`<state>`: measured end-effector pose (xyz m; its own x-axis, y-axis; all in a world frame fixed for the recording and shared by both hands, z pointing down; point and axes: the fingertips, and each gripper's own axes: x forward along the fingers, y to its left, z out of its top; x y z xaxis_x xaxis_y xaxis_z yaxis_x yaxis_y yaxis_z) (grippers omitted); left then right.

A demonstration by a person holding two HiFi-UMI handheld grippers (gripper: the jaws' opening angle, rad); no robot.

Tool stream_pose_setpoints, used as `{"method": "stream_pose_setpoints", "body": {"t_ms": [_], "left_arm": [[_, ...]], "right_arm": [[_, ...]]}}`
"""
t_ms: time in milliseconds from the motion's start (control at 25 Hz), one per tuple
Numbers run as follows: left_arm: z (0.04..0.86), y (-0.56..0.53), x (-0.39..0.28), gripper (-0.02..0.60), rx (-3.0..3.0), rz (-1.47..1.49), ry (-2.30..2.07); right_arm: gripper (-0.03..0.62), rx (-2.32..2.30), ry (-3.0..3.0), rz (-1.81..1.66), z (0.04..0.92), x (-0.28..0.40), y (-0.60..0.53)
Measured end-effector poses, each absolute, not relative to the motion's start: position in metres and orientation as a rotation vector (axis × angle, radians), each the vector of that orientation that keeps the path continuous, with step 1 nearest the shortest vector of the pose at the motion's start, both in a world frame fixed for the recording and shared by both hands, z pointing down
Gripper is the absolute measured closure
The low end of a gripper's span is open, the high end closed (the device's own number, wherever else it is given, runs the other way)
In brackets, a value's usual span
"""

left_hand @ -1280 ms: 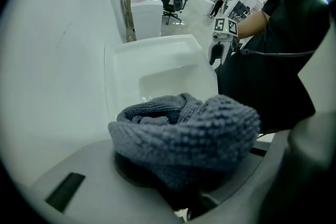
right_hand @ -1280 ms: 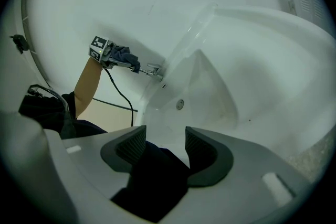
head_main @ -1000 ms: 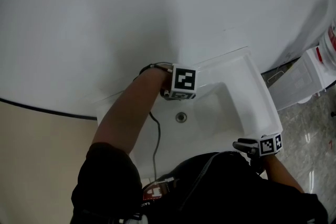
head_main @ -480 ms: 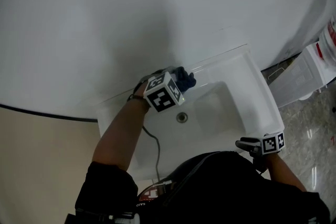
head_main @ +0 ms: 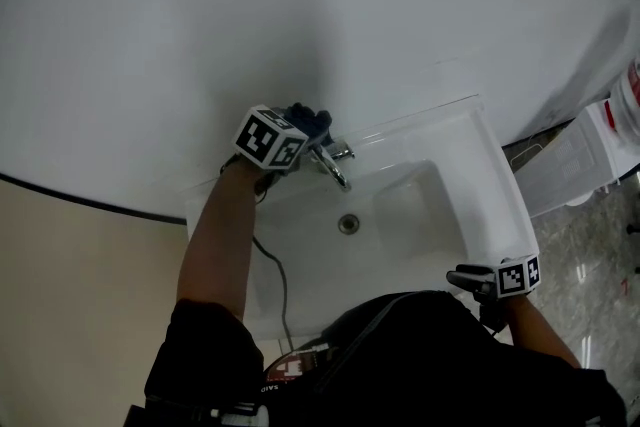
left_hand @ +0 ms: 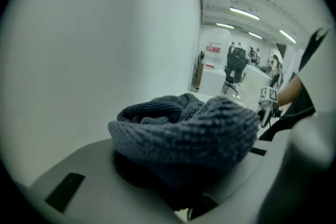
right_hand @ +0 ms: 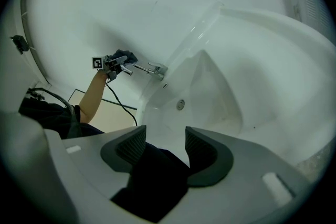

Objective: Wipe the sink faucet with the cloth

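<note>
The chrome faucet (head_main: 335, 165) stands at the back rim of the white sink (head_main: 480, 165), its spout over the basin. My left gripper (head_main: 295, 137) is up against the wall just left of and behind the faucet, shut on a bunched dark blue-grey knitted cloth (head_main: 312, 122). In the left gripper view the cloth (left_hand: 184, 128) fills the space between the jaws and hides the faucet. The right gripper view shows the faucet (right_hand: 149, 68) and the cloth (right_hand: 123, 56) far off to the left. My right gripper (right_hand: 165, 147) stands open and empty at the sink's front right corner (head_main: 468, 277).
The drain (head_main: 348, 223) lies in the middle of the basin. A black cable (head_main: 272, 265) hangs from my left arm over the sink's front left. A white wall rises right behind the sink. A white container (head_main: 585, 145) stands on the floor to the right.
My left gripper, holding the cloth, has risen and swung from over the faucet to its back left, rolling as it went. The faucet now shows uncovered. The right gripper has stayed put.
</note>
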<state>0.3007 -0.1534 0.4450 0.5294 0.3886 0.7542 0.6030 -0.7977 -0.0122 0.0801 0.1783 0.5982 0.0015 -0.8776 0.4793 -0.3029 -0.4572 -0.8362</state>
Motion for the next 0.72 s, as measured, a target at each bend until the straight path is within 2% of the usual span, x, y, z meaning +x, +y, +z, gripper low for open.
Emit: {"method": "stream_pose_setpoints", "body": {"t_ms": [200,400,520,720], "left_arm": [[0.48,-0.205,0.306,0.474,-3.0,-1.347,-0.819],[0.537,-0.202,0.238,0.474,-3.097,-1.511,-0.877],[0.528,-0.181,0.194,0.474,-3.326,-1.319,-0.888],[0.487,-0.158,0.107,0.474,-3.662,-0.738,-0.705]], "right_arm": [[0.368,-1.792,1.181,-1.464,0.597,0.074,0.189],[0.368,-1.78,1.209,-1.448,0.593,0.073,0.19],[0.37,-1.794,1.315,-1.372,0.572,0.093,0.179],[0.373,-1.865,1.604,-1.133,0.516,0.143,0.151]]}}
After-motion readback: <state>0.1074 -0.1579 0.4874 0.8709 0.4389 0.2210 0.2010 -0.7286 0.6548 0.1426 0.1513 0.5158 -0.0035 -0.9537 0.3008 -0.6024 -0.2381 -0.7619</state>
